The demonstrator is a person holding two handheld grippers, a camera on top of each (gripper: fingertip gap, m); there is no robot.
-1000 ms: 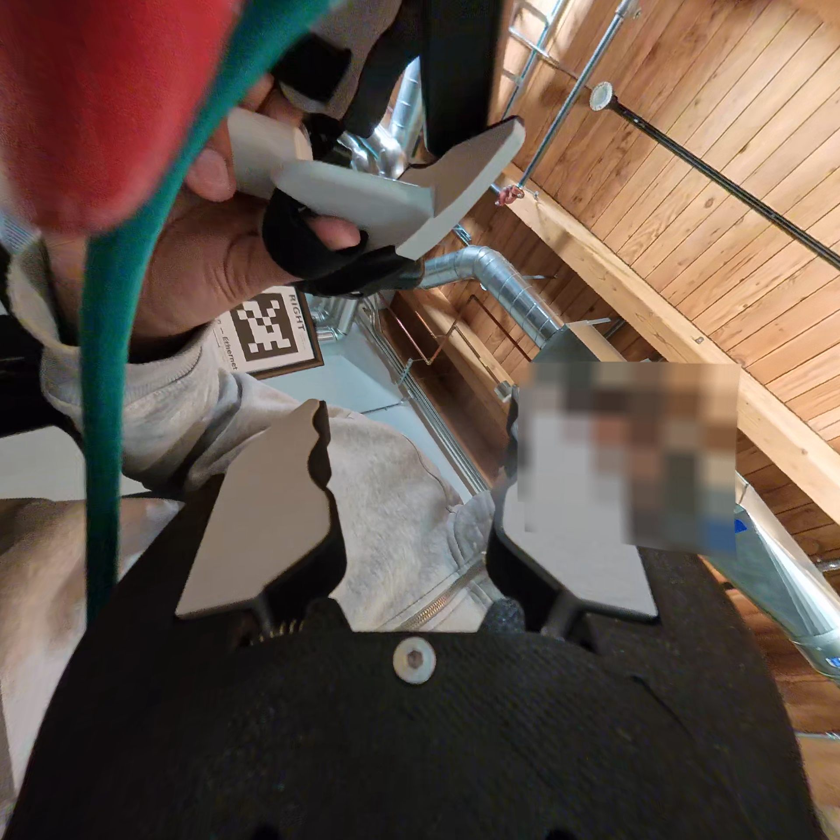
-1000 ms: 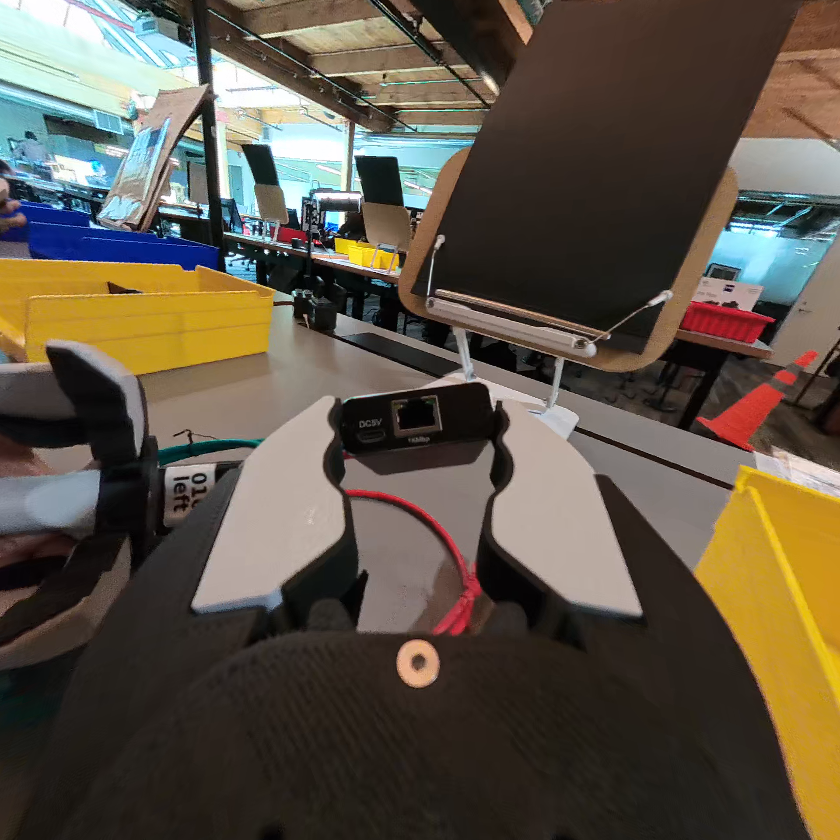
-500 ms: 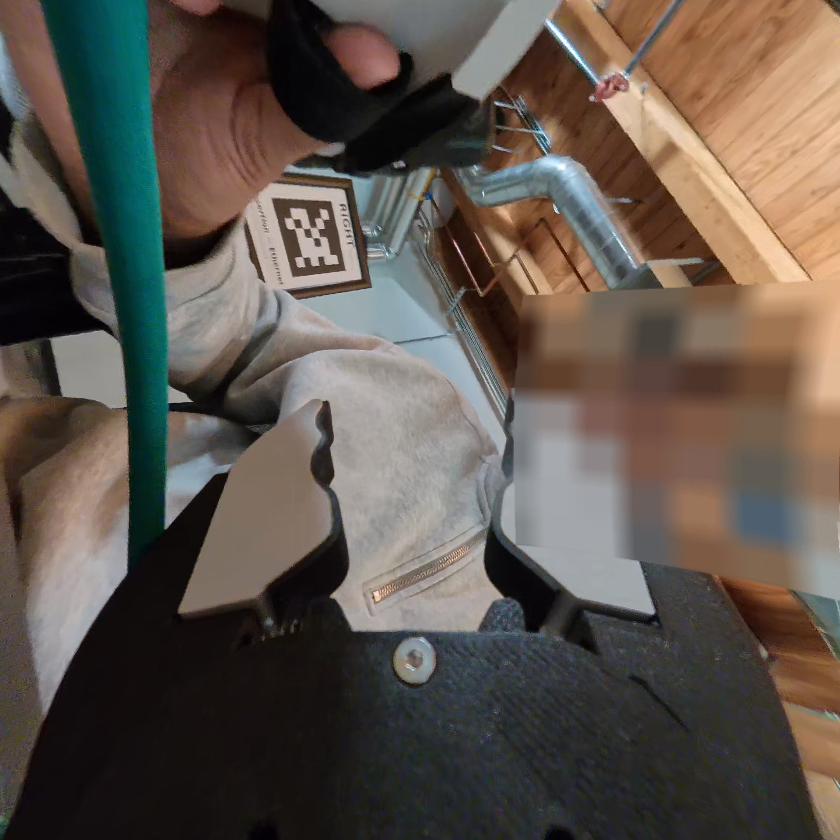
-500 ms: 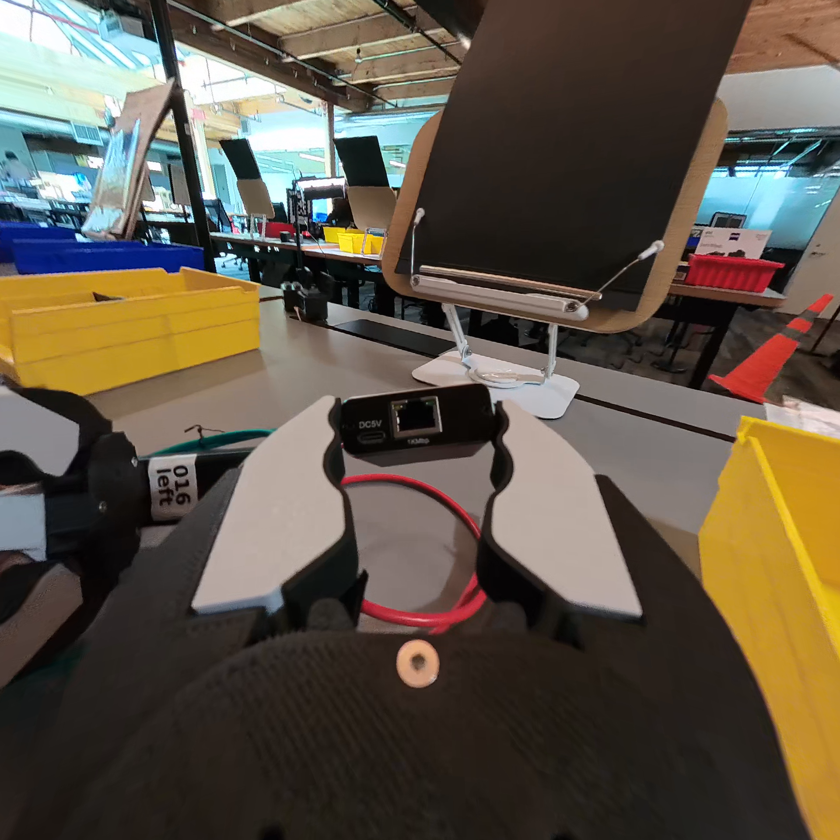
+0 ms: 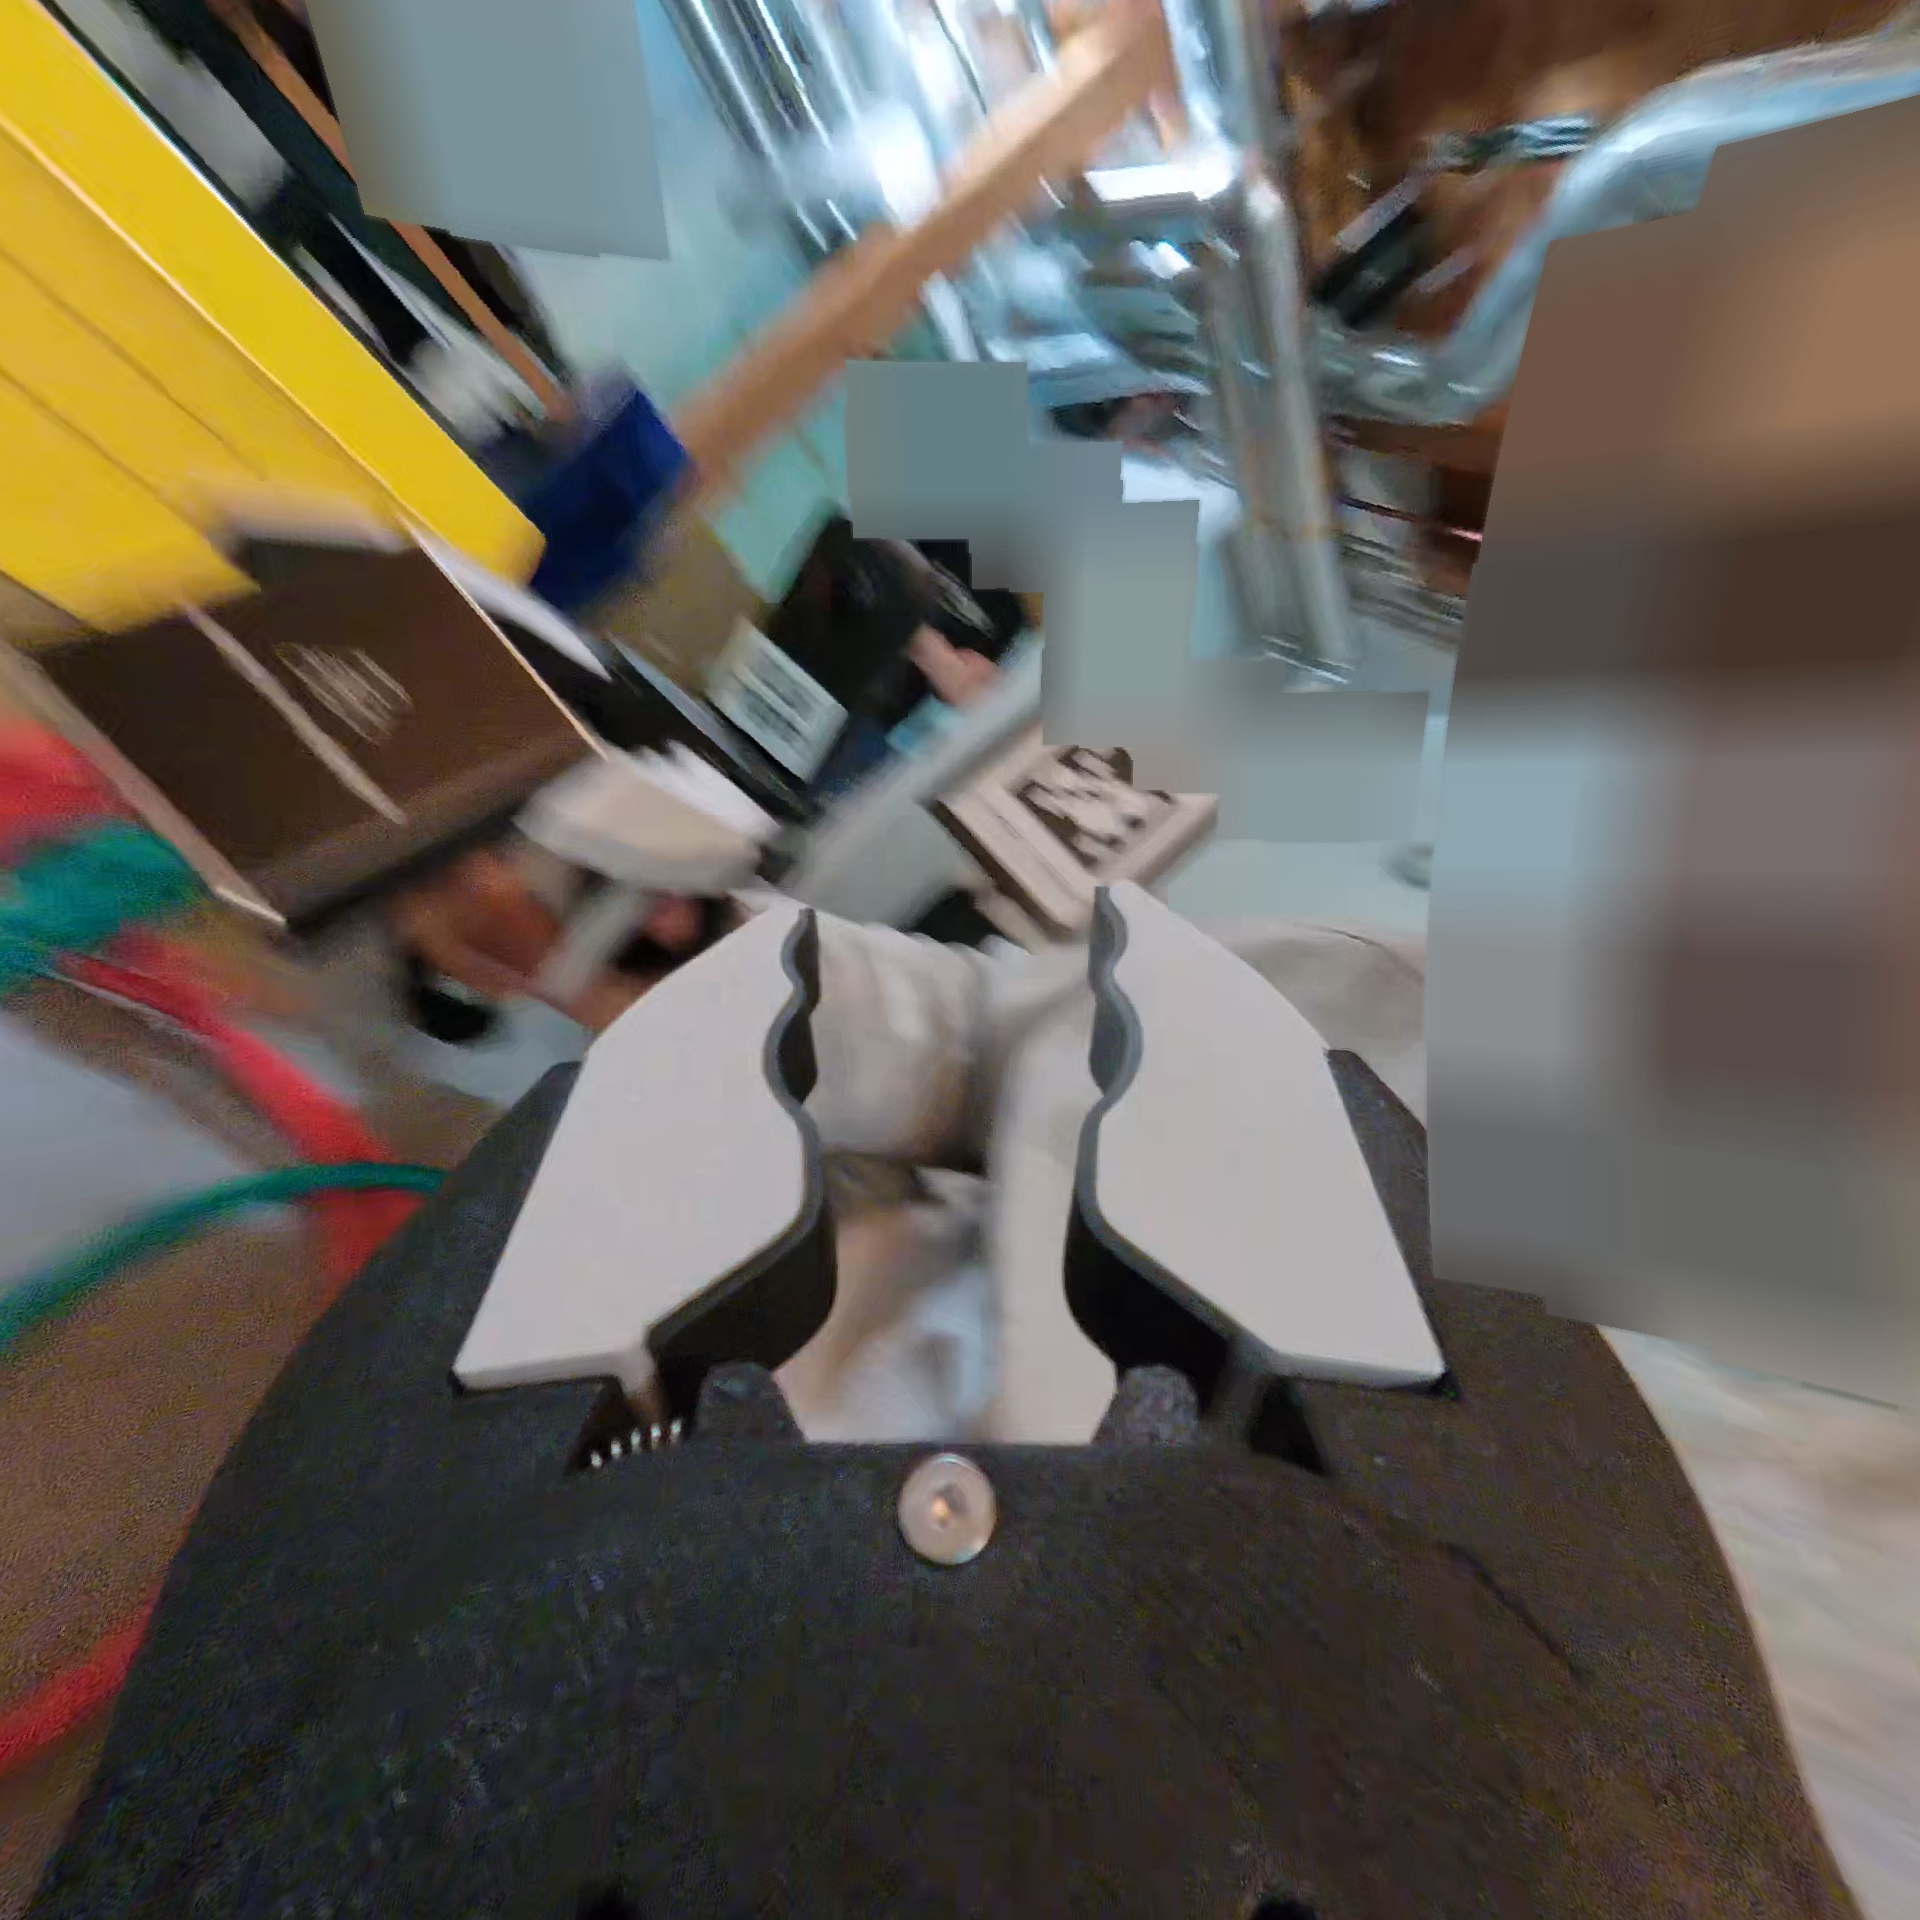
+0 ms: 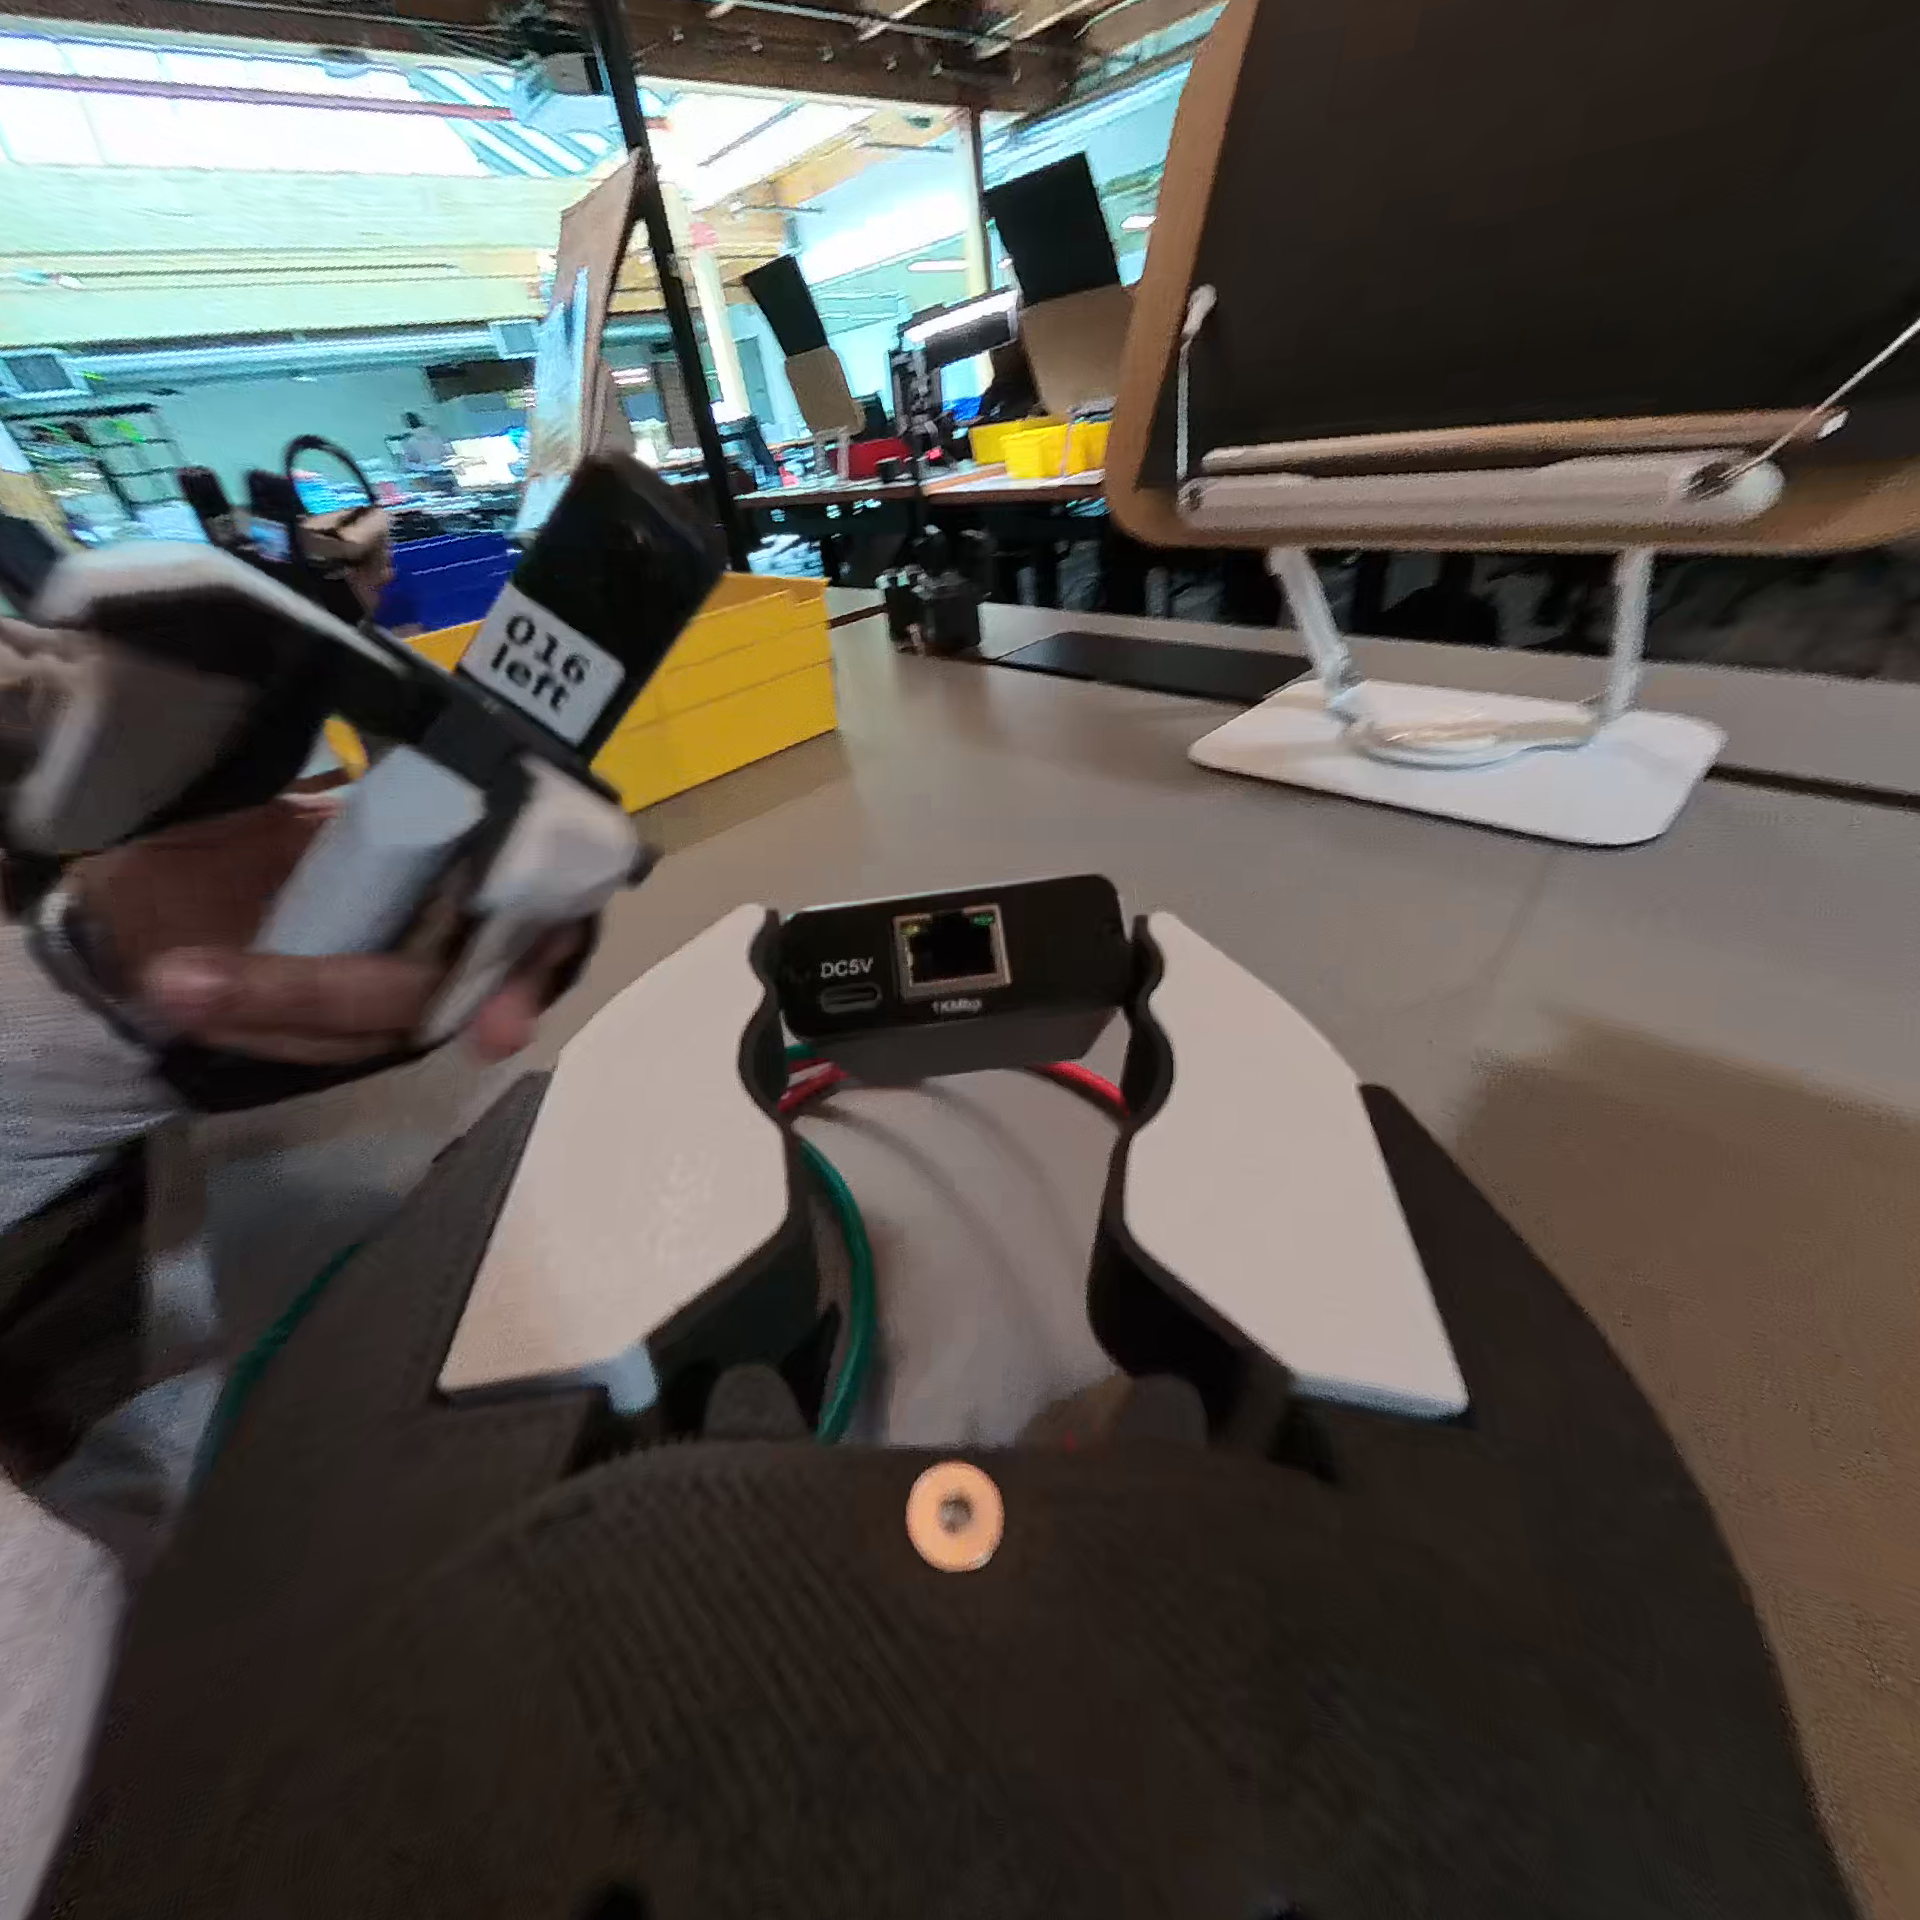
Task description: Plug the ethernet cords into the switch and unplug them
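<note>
The step in hand seemed to be fetching a cord while the small black plastic switch (image 6: pixel 948 968) was kept steady; it would go well if the right gripper (image 6: pixel 948 971) held the box level, its empty port facing outward. Its fingers (image 6: pixel 644 1143) were spread only as wide as the switch and pinched it at both ends, just at their tips. A thin red cord (image 6: pixel 1081 1081) and a thin green cord (image 6: pixel 847 1288) lay between these fingers, over the grey counter (image 6: pixel 1558 1039). The left gripper (image 5: pixel 951 971) had its fingers (image 5: pixel 665 1174) apart and empty, and the cords showed blurred to their left.
</note>
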